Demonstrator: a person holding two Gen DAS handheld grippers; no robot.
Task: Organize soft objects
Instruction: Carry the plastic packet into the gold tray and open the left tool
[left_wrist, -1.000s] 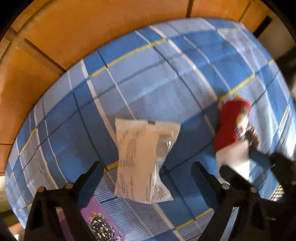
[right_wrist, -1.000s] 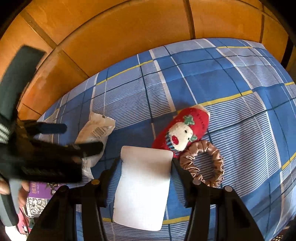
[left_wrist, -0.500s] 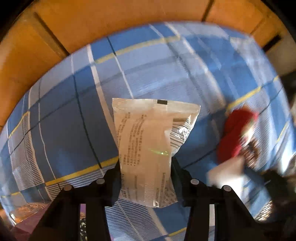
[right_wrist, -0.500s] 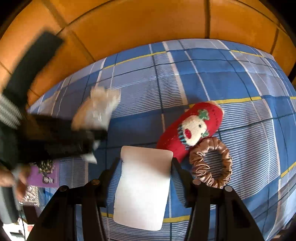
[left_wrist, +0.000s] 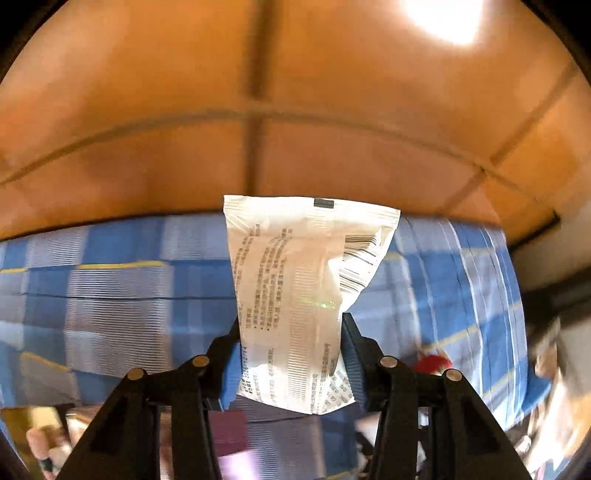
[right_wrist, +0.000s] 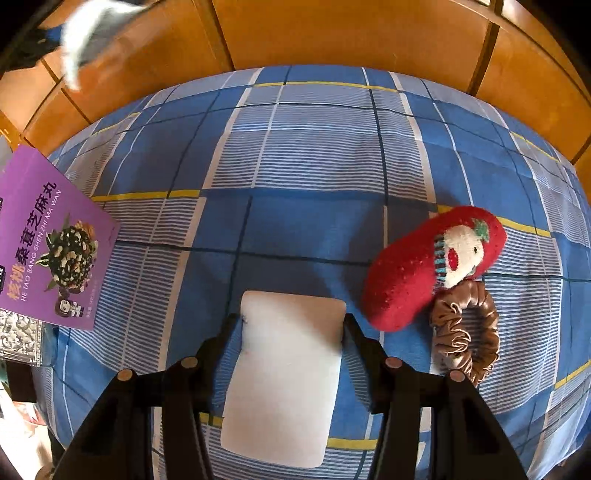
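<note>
Left wrist view shows your left gripper (left_wrist: 290, 332) clamped on a white packet (left_wrist: 295, 295): the jaws, which have just been closing, now pinch its lower half from both sides. The packet stands upright between them, printed text and a barcode facing the camera, its sealed top edge up against the orange wooden panels (left_wrist: 258, 110) behind. It hangs clear of the blue plaid bedcover (left_wrist: 110, 288), which is blurred below and to either side.

Right wrist view shows your right gripper (right_wrist: 291, 325) with a plain white pad (right_wrist: 284, 376) between its jaws; both jaws touch its side edges, so you are pinching it. Whether the pad rests on the bedcover or is held just above it, you cannot tell. To the right lies a red plush toy (right_wrist: 424, 269) with a white face, and a brown scrunchie (right_wrist: 469, 332) touches its lower end. A purple box (right_wrist: 48, 240) lies at the left edge of the bedcover. In the top left corner, a blurred white shape (right_wrist: 88, 33) shows against the panels.
</note>
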